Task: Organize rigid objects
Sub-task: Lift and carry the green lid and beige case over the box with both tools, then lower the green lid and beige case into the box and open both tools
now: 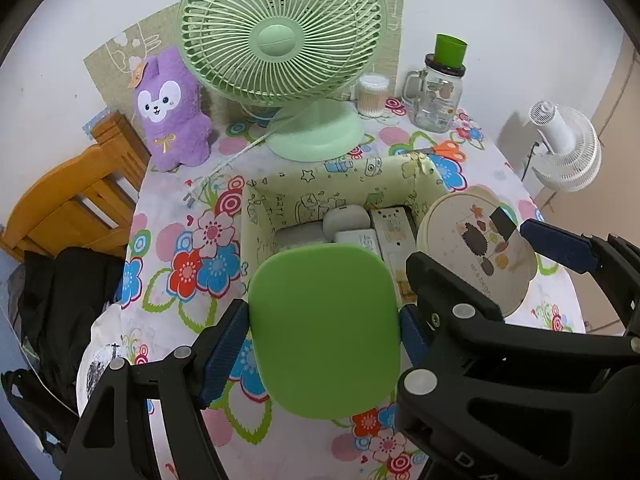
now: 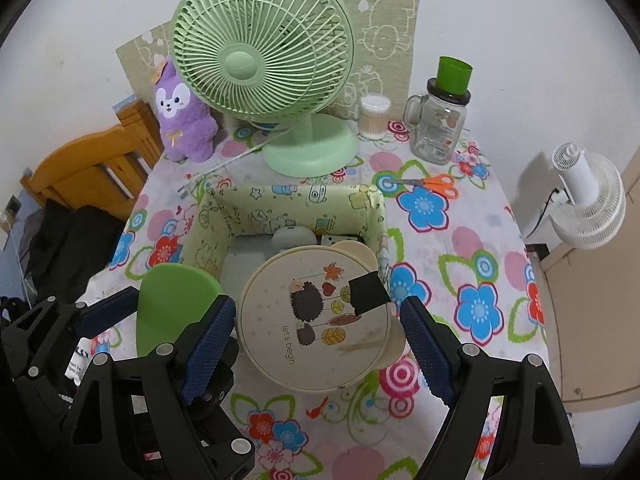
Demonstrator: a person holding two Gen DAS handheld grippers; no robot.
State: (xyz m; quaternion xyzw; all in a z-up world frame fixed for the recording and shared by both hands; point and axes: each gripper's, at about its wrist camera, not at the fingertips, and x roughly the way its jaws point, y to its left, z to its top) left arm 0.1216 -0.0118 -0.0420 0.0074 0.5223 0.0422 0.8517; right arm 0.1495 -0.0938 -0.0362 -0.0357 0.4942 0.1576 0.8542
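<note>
gripping a green rounded-square lid point(image 1: 324, 332) between its blue pads, the left hand-held gripper point(image 1: 324, 334) holds it above the flowered counter point(image 1: 180, 208), just before the near wall of the pale patterned storage box point(image 1: 256, 216). the right hand-held gripper point(image 2: 318, 332) clasps a round cream container point(image 2: 314, 320) printed with hedgehogs, over the box's near right corner. inside the box lie a grey rounded object point(image 1: 346, 218) and white flat items point(image 1: 394, 228). along the counter's far edge stand a purple plush toy point(image 1: 174, 112), a green fan point(image 1: 280, 52) and a glass jar point(image 1: 438, 96); orange scissors point(image 2: 434, 185) lie toward the right edge.
</note>
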